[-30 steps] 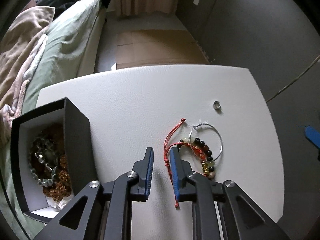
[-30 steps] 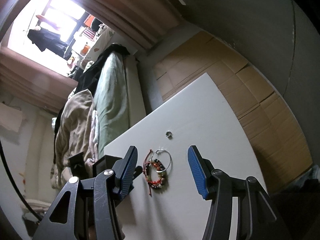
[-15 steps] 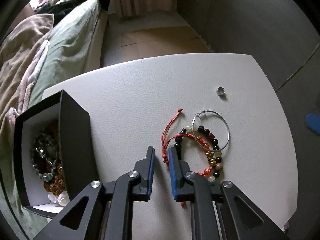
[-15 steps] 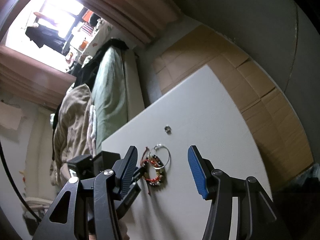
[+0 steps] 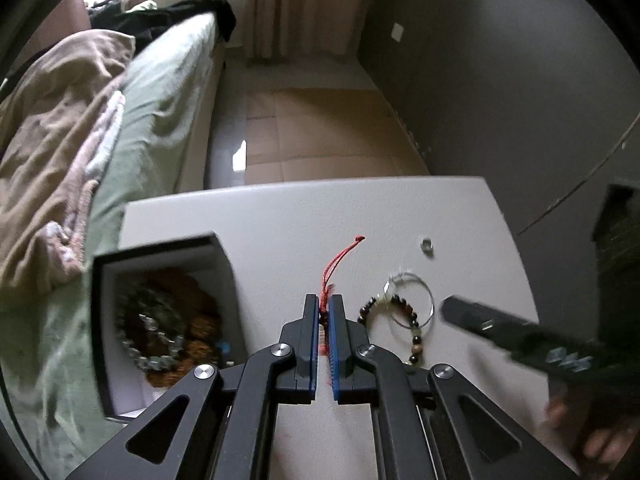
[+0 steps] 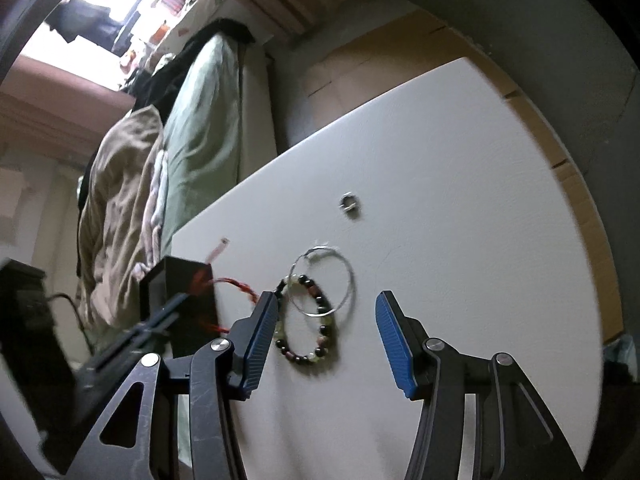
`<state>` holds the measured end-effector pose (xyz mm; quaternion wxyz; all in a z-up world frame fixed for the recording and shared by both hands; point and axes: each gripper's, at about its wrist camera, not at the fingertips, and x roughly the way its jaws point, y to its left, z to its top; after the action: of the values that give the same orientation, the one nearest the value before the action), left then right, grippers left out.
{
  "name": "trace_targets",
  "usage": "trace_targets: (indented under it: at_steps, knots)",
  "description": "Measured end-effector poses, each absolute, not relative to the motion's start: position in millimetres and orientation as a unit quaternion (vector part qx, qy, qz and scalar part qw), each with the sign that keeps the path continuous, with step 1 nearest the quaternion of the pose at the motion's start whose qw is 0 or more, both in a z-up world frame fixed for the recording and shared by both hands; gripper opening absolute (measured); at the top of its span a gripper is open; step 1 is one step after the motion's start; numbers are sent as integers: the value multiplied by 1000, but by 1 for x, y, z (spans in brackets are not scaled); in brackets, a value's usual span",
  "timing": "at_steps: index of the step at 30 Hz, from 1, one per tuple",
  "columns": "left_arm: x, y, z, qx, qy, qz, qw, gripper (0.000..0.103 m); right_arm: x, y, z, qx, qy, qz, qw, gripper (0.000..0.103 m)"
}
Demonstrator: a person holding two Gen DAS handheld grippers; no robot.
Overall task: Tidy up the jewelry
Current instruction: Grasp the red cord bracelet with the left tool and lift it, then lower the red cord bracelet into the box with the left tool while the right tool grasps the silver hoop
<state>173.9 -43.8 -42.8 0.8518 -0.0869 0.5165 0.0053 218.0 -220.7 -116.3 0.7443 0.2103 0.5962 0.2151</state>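
My left gripper (image 5: 325,305) is shut on a red cord bracelet (image 5: 337,261) and holds it off the white table (image 5: 280,216); the cord also shows in the right wrist view (image 6: 236,286). A beaded bracelet (image 5: 404,316) and a silver hoop (image 5: 416,298) lie to its right, seen also in the right wrist view as the beaded bracelet (image 6: 308,326) and the hoop (image 6: 324,284). A small silver ring (image 5: 427,245) lies farther back, and shows again (image 6: 349,203). My right gripper (image 6: 326,336) is open, hovering over the beaded bracelet.
An open black jewelry box (image 5: 160,320) with several pieces inside stands at the table's left. A bed with green sheet (image 5: 152,112) and beige blanket lies beyond the left edge. The table's right edge drops to cardboard-covered floor (image 6: 576,184).
My left gripper closed on the red cord and lifted it away from the beaded bracelet. My right gripper moved closer, down over the beaded bracelet and hoop.
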Motion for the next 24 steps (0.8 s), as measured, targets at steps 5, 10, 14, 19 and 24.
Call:
trace_targets:
  at_steps: [5,10,14,19,24]
  knots:
    - [167,-28,-23,-92,501,10,860,4,222,-198,-121,169,601,229,747,53]
    - [164,-16,-8,-96,489,16,867,4,224,-182,-120,108,598,215,765,53]
    - [160,-3,2,-98,481,29,871,4,227,-176,-127,85,604,215,763,58]
    - [155,13,13,-102,471,39,876,4,227,-161,-124,21,587,207,783,61]
    - [148,30,22,-109,463,50,879,4,220,-146,-124,-53,577,203,789,61]
